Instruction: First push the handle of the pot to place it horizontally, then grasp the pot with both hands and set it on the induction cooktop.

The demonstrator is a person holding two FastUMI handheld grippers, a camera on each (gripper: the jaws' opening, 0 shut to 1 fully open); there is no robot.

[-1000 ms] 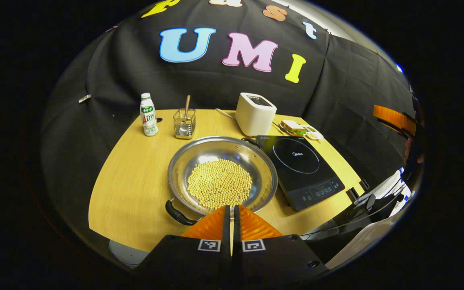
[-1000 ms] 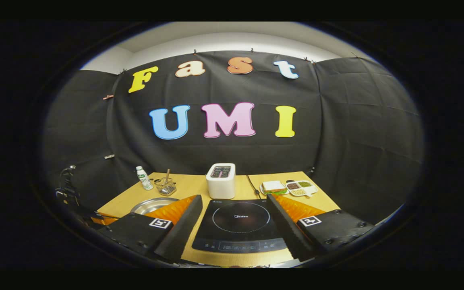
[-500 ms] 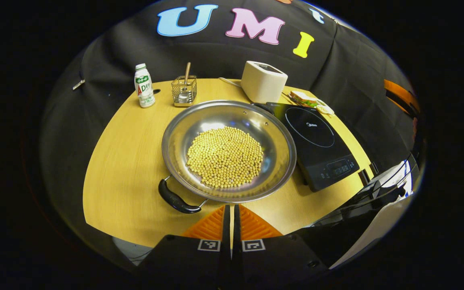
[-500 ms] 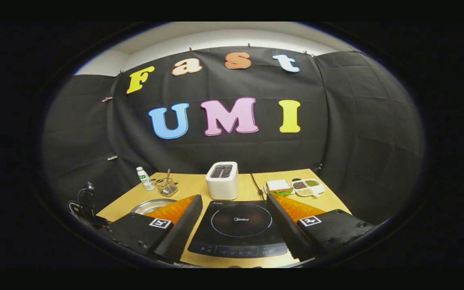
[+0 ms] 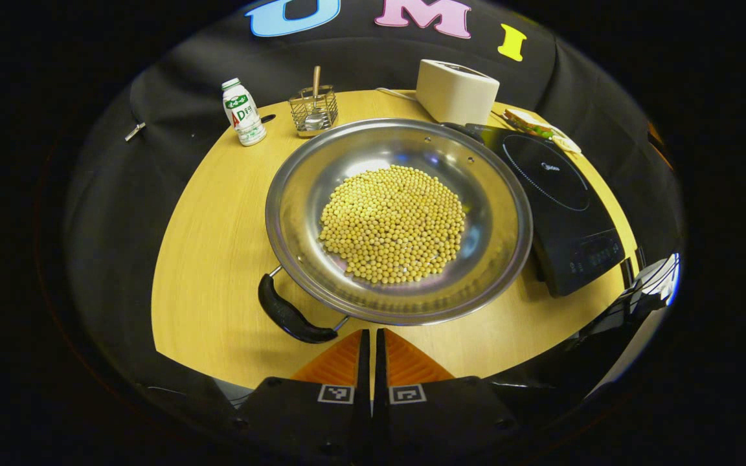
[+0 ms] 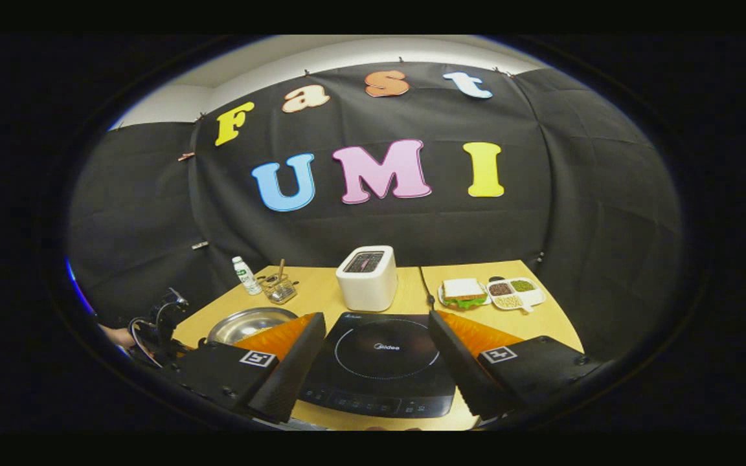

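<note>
A wide steel pot (image 5: 502, 194) holding yellow beans (image 5: 392, 223) sits on the wooden table, also seen at the left as the pot (image 6: 243, 321) in the right gripper view. Its black near handle (image 5: 290, 317) points toward the lower left, just left of my left gripper (image 5: 371, 336), which is shut and empty right before the pot's rim. The black induction cooktop (image 5: 557, 200) lies to the pot's right. In the right gripper view my right gripper (image 6: 373, 330) stands open, hovering above the near edge of the cooktop (image 6: 379, 362).
At the table's back stand a small white bottle (image 5: 242, 120), a wire holder with a spoon (image 5: 313, 111), a white toaster (image 5: 456, 90) and a sandwich plate (image 6: 465, 292) beside a divided snack dish (image 6: 514, 293). A hand with the other gripper (image 6: 156, 330) shows at the left.
My left gripper has moved forward and lower toward the pot, which looms larger. The right gripper has shifted slightly, with the cooktop drifting a bit left in its view.
</note>
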